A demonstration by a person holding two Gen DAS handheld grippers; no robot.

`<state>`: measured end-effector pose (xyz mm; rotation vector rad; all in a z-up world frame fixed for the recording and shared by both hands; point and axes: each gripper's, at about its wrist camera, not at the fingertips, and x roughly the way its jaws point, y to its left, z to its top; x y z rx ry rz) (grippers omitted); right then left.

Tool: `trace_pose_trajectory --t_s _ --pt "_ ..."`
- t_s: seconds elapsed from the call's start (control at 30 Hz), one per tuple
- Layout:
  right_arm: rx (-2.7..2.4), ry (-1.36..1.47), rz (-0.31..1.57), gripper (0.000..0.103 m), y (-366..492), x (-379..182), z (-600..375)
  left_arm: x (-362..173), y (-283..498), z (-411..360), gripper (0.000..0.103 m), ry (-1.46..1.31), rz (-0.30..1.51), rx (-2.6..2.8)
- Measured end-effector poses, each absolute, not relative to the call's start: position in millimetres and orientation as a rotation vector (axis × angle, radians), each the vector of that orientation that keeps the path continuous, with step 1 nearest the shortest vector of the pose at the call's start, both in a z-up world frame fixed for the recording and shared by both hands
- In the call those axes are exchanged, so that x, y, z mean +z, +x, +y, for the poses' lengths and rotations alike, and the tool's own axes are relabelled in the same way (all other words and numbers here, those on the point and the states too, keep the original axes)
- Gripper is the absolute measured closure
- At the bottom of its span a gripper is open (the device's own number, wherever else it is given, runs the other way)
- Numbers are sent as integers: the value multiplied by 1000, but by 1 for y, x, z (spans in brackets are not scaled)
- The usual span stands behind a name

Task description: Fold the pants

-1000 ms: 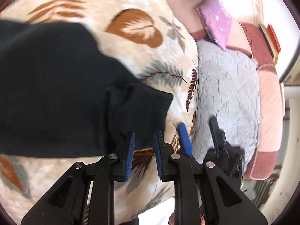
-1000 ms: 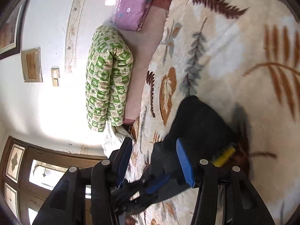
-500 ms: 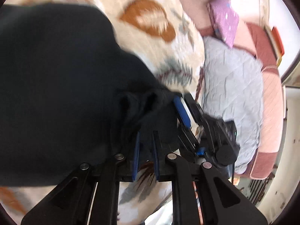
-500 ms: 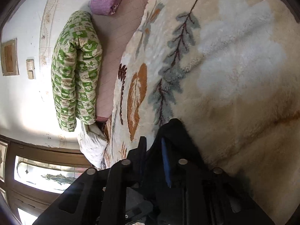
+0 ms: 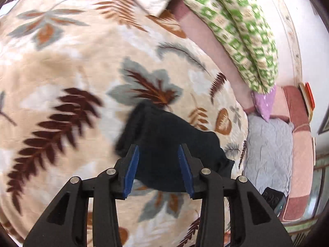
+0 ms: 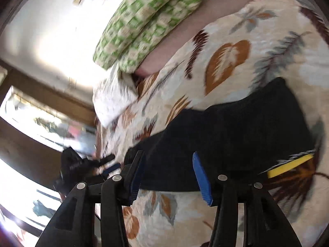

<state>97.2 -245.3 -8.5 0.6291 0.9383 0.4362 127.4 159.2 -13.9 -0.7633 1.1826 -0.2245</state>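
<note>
Hidden or unclear: both views are smeared by motion, worst at the far cushions and the window in the right wrist view. The near edge of the pants (image 5: pixel 172 144) runs behind the fingertips in both views, so how the folded layers lie there is hard to make out. The right wrist view cuts off the bed's right side.
Pants: a dark, compact folded bundle lying flat on the leaf-patterned blanket (image 5: pixel 61 65), near the bed's near edge. A yellow tag (image 6: pixel 290 164) shows at the bundle's right end in the right wrist view.
Left gripper (image 5: pixel 158 169): tilted downward over the bundle's near edge; the blue pads stand apart and are spreading wider; the dark cloth is seen between them, but neither pad presses on it, so nothing is grasped.
Right gripper (image 6: pixel 168 177): also angled down at the bundle from the near side; its jaws are parting, pads clear of the cloth, released.
Other gripper seen: in the right wrist view a black, blurred gripper body sits at the near left, beside the blanket's edge.
Surroundings: a green checked cushion (image 5: pixel 242 39) lies far right; a purple pillow (image 5: pixel 264 105) and a grey quilt (image 5: pixel 269 154) lie to the right.
</note>
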Motion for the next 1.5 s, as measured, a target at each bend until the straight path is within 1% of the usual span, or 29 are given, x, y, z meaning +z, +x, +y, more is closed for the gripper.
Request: trace_pose_trajectory --t_s 0.1,0.2,0.3,0.4,0.67,0.7,0.73,0.77,0.8,0.83,0.9,0.93,0.97,1.0,1.03,1.07,1.2,1.37,1.5 --pt "489 352 965 49 96 -10 -148 -30 121 187 65 -793 1208 -219" --pt "502 170 977 42 93 -23 -75 -40 118 206 65 -830 1222 -228" --pt "480 -14 985 41 89 -37 -22 -48 117 224 65 -872 1216 -243" --pt "433 -165 964 35 89 -47 13 -55 118 233 65 -927 1211 -262" --pt "336 -302 954 32 118 -81 52 -64 123 240 65 -938 1223 -308" --pt "341 -290 934 35 119 -81 50 -66 124 238 65 -932 1228 -308" --pt "341 -284 920 44 121 -81 48 -67 126 236 65 -928 1233 -310" --pt "343 -285 912 48 122 -80 46 -69 128 234 65 -925 1239 -311" --pt "358 -281 904 62 124 -79 44 -71 130 232 65 -929 1245 -312" --pt "370 -272 899 67 125 -76 41 -73 133 229 65 -941 1248 -316" --pt "390 -228 891 72 124 -68 33 -73 138 224 65 -971 1243 -350" --pt "405 -202 882 73 122 -64 28 -73 142 219 65 -987 1238 -378" --pt "413 -184 871 73 119 -60 24 -72 146 215 56 -1003 1234 -397" --pt "427 -160 863 73 115 -56 20 -71 150 212 43 -1026 1225 -416" --pt "441 -142 858 73 112 -54 16 -71 154 208 38 -1051 1217 -433" --pt "446 -137 851 73 109 -52 14 -72 159 203 36 -1075 1210 -447" --pt "463 -129 855 73 103 -54 10 -76 175 181 36 -1095 1248 -518" --pt "478 -98 872 73 105 -61 7 -85 185 152 36 -923 1357 -504" --pt "487 -79 877 73 107 -63 3 -81 181 155 36 -906 1372 -445"
